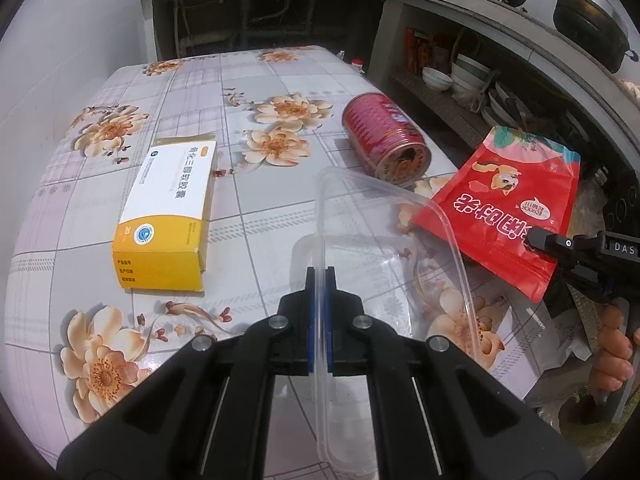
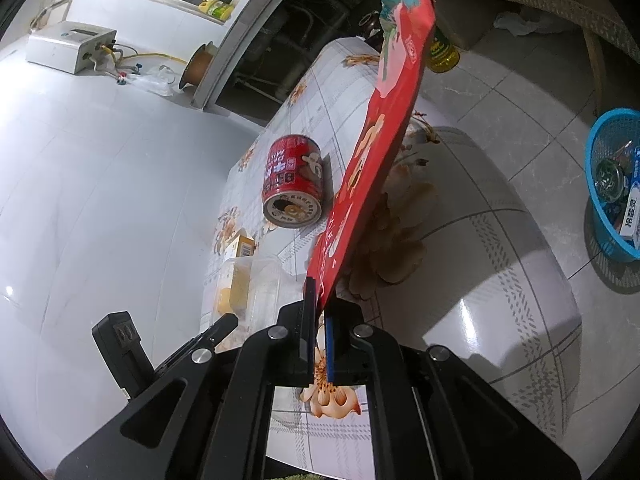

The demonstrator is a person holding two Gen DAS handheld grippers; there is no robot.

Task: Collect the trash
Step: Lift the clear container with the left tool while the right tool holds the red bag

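Observation:
My left gripper [image 1: 319,276] is shut on the rim of a clear plastic container [image 1: 384,240], held over the flowered table [image 1: 248,216]. My right gripper [image 2: 319,300] is shut on the edge of a red snack bag [image 2: 372,152]; the bag hangs lifted off the table. In the left wrist view the bag [image 1: 504,204] sits at the right with the right gripper [image 1: 532,240] pinching its edge. A red can [image 1: 384,136] lies on its side at mid table; it also shows in the right wrist view [image 2: 294,180]. A yellow and white medicine box [image 1: 168,212] lies at the left.
A blue basket [image 2: 612,184] with trash in it stands on the tiled floor right of the table. Shelves with bowls [image 1: 452,76] and a black pot [image 1: 588,20] run along the table's right side. A bottle [image 2: 442,52] stands beyond the table's far end.

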